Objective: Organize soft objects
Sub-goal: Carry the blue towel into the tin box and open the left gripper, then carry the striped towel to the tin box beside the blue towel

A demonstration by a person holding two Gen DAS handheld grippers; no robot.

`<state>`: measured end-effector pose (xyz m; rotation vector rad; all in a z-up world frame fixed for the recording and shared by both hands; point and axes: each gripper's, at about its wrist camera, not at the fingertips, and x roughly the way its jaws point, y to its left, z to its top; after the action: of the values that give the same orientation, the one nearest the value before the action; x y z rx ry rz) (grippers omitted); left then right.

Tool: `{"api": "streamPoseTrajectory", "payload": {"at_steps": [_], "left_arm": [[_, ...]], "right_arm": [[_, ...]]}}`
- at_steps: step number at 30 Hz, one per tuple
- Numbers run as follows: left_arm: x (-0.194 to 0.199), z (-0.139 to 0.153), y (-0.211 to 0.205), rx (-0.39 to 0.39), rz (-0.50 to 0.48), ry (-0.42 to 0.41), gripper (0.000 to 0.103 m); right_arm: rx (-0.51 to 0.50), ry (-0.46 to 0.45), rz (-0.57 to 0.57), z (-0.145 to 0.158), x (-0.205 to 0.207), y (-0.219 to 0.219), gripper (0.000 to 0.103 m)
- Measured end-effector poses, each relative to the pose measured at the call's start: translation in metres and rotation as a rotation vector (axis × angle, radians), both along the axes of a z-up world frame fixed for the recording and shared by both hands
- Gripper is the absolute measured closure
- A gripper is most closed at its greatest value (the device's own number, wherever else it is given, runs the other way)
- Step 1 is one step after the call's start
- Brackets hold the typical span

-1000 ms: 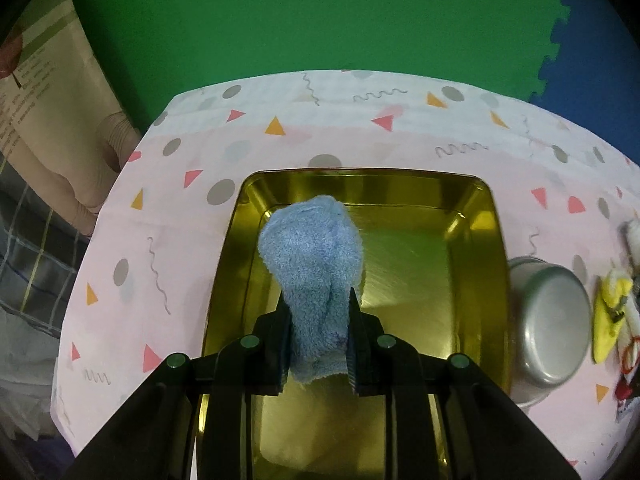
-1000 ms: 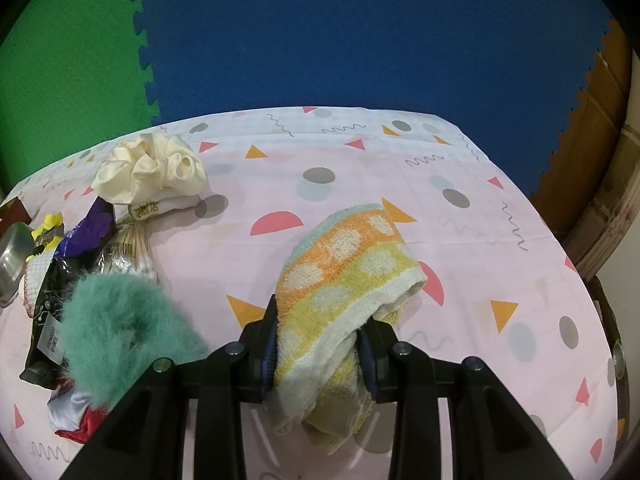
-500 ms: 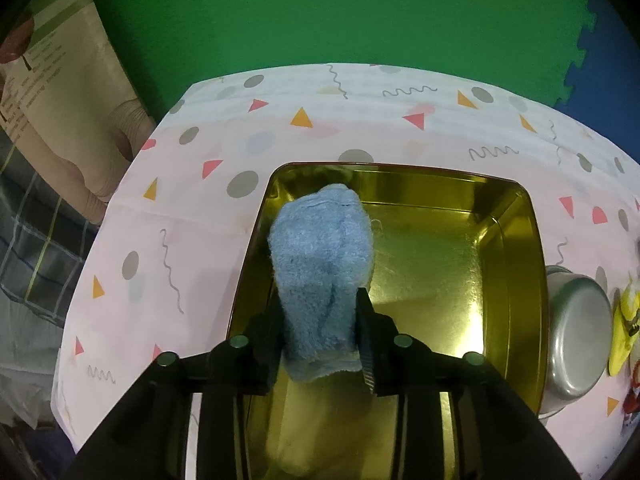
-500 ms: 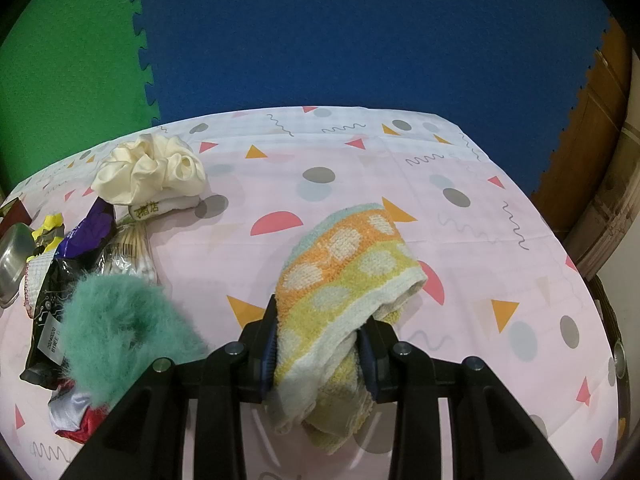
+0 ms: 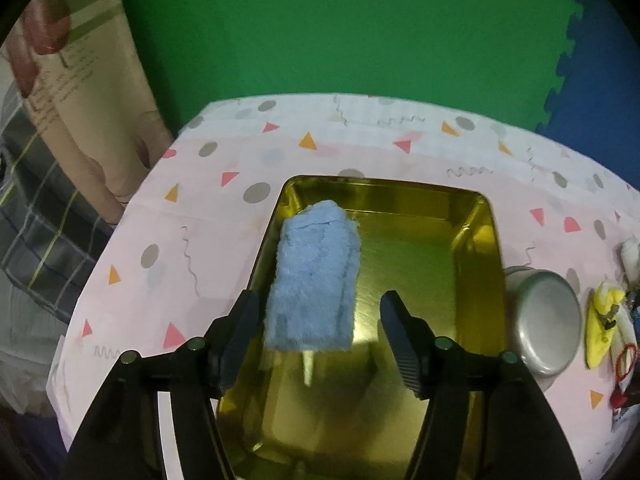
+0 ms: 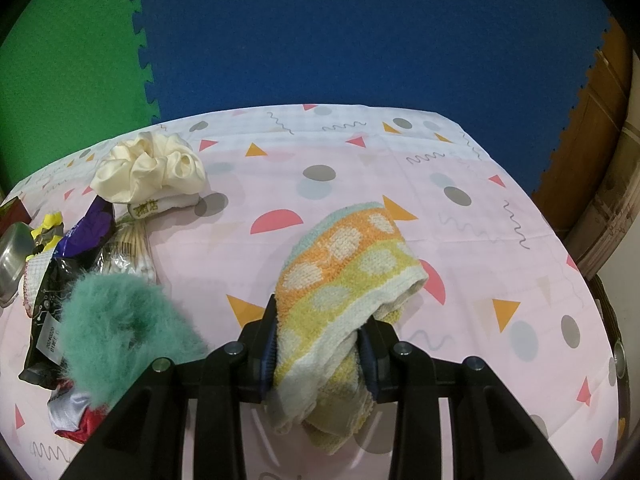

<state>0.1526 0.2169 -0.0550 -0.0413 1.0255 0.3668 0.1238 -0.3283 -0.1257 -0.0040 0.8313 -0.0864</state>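
Left wrist view: left gripper (image 5: 320, 332) opening, pads clear of the blue towel (image 5: 316, 280), which lies between and ahead of the fingers, inside the gold tray (image 5: 486, 248). Steel bowl (image 5: 544, 320) off to the right of the tongs.

Right wrist view: right gripper (image 6: 320, 344) clenched on the striped towel (image 6: 344, 280), draped forward over the patterned tablecloth (image 6: 480, 240). Green fluffy scrunchie (image 6: 120, 328) just left of the fingers; cream scrunchie (image 6: 148, 168) farther ahead-left.

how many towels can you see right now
2. A blue towel lies in the gold tray, between the opening left gripper jaws; the right gripper grips an orange-and-yellow towel. Others may be hidden.
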Motion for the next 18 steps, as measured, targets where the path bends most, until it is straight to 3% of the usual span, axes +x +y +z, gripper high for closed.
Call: {"api": "streamPoseTrajectory", "payload": {"at_steps": [6,10,18], "left_arm": [[-0.029,0.015,-0.025,0.036,0.026,-0.089,0.036],[-0.047,0.014,-0.036,0.012,0.037,-0.092,0.035],[-0.086,0.011,-0.044,0.037,0.113,-0.133,0.033]], "right_arm": [[-0.004,0.003,0.001,-0.001,0.000,0.000,0.067],[-0.005,0.004,0.001,-0.001,0.000,0.000,0.067],[-0.006,0.006,0.001,-0.001,0.001,0.000,0.067]]}}
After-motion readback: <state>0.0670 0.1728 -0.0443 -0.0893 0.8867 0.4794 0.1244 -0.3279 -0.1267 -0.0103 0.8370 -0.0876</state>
